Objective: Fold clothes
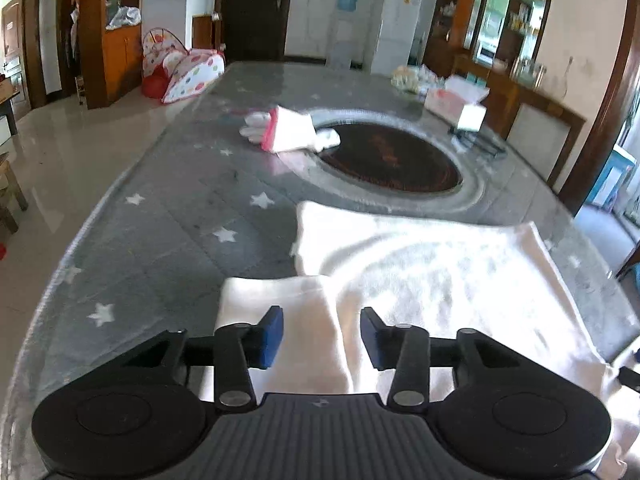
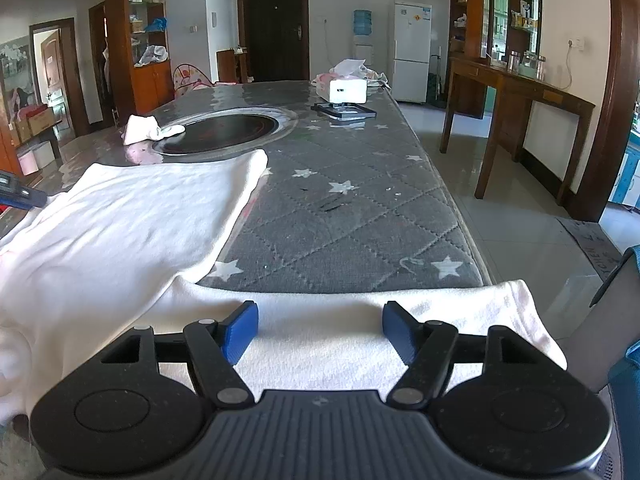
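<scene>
A white garment (image 1: 420, 272) lies spread flat on the near end of the grey star-patterned table (image 1: 168, 216). My left gripper (image 1: 322, 330) is open, its blue pads on either side of the garment's left sleeve (image 1: 296, 320), just above it. In the right wrist view the garment (image 2: 132, 224) fills the left side, and its right sleeve (image 2: 400, 312) stretches along the table's near edge. My right gripper (image 2: 320, 330) is open and wide above that sleeve. The left gripper's tip (image 2: 18, 194) shows at the far left edge.
A folded white and pink garment (image 1: 288, 132) lies beside a dark round inset (image 1: 388, 158) in the table's middle. A tissue box (image 2: 347, 90), a black tray (image 2: 344, 112) and bags stand at the far right end. A wooden side table (image 2: 516, 120) stands on the floor to the right.
</scene>
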The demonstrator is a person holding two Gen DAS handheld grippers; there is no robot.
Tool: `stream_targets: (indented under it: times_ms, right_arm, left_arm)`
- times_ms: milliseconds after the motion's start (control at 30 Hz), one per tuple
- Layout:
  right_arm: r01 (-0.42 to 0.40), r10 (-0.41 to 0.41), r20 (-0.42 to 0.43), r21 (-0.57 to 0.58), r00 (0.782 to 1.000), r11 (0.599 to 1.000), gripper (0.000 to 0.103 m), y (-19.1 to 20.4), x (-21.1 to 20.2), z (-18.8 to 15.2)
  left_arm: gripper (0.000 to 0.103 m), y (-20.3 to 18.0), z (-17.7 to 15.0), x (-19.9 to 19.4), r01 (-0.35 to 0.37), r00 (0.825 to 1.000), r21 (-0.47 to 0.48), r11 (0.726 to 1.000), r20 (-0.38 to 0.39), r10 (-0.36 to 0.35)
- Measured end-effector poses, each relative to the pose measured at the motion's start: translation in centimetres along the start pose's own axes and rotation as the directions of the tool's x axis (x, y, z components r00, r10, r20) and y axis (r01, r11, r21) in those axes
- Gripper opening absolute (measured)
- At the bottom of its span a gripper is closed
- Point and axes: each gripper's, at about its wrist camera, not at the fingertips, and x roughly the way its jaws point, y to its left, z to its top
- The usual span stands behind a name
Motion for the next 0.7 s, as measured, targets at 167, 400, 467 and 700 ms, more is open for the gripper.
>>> stream_targets:
  times_ms: [167, 400, 467, 700]
  right_arm:
    - [-0.005, 0.004, 0.007, 0.002, 1.000, 1.000, 0.072, -0.1, 0.0, -0.1]
    - [-0.005, 0.005, 0.012, 0.003, 1.000, 1.000, 0.074, -0.1, 0.0, -0.2]
    - [-0.003, 0.003, 0.012, 0.003, 1.000, 1.000, 0.074, -0.1, 0.0, -0.2]
    - [0.000, 0.000, 0.006, 0.003, 1.000, 1.000, 0.074, -0.1, 0.0, 0.0]
  left_arm:
    - [0.044, -0.5, 0.1, 2.1, -0.035, 0.999, 0.017, 0.999, -0.021, 0.035]
    - [0.010, 0.9, 0.0, 1.3, -0.020, 1.000, -0.022, 1.000, 0.000, 0.020]
    - [0.006, 1.8, -0.1, 0.4, -0.011, 1.000, -0.054, 0.999, 0.022, 0.012]
    - [0.004, 5.6, -0.8, -4.9, 0.019, 0.990, -0.155, 0.988, 0.139, 0.003]
